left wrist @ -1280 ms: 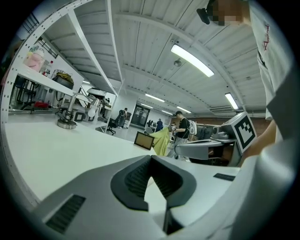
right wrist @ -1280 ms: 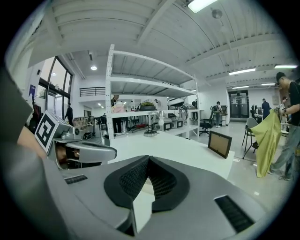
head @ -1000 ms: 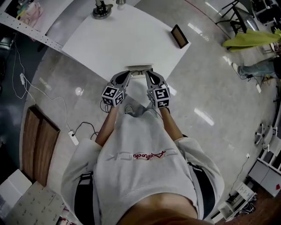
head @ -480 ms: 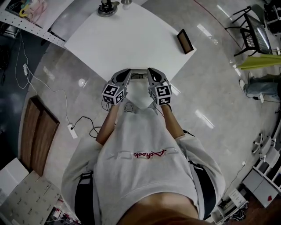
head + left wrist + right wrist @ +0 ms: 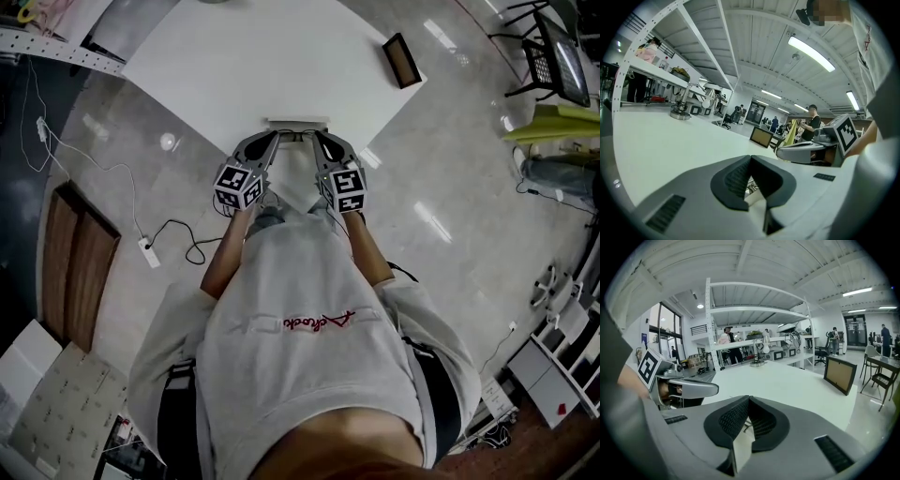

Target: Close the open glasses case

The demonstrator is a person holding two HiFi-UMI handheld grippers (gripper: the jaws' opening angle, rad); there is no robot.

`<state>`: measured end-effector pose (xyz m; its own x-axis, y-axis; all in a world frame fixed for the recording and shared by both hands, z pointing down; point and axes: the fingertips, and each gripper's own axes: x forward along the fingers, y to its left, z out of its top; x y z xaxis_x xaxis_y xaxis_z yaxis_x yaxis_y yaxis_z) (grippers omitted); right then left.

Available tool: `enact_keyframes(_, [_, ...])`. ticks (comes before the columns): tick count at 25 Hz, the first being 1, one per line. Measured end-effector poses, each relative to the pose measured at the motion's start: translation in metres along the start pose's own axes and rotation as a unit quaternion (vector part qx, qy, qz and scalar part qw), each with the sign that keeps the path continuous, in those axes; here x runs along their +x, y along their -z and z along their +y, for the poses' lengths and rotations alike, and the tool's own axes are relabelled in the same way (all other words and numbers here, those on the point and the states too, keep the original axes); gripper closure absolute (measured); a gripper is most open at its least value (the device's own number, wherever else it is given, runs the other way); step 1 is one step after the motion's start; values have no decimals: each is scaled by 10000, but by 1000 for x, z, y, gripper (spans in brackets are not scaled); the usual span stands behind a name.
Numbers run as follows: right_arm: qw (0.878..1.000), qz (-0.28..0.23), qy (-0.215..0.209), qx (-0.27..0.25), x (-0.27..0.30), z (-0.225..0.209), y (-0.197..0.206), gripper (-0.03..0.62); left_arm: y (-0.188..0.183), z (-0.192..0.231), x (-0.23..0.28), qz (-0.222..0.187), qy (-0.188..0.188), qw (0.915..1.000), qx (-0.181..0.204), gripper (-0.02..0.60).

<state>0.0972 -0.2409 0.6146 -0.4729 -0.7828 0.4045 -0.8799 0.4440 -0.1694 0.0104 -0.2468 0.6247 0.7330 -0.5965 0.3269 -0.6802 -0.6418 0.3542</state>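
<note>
Pale, flat glasses case point(image 5: 298, 124) at the near edge of the white table point(image 5: 244, 66), lid position unclear.

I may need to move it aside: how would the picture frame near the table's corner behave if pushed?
The picture frame stands nearly upright on its narrow edge, so a push up high would probably tip it. It looks thin and rigid, likely light. Being near the table edge, it could slide off.
</note>
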Motion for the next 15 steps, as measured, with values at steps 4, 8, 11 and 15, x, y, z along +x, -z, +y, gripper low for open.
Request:
enact_keyframes(4, [9999,93,-52,28,2,2,13,563,12,2,-3,75,-66,9999,-81,554])
enact_keyframes(8, [9998,171,-114,83,5,8,25,563,21,4,-7,154,-120,9997,-131,554])
enact_keyframes(11, [9996,205,-181,90,8,12,29,563,23,5,-9,171,-144,9996,-145,554])
enact_keyframes(15, [9981,346,-274,-421,13,18,30,563,25,3,-10,181,-125,9996,-159,554])
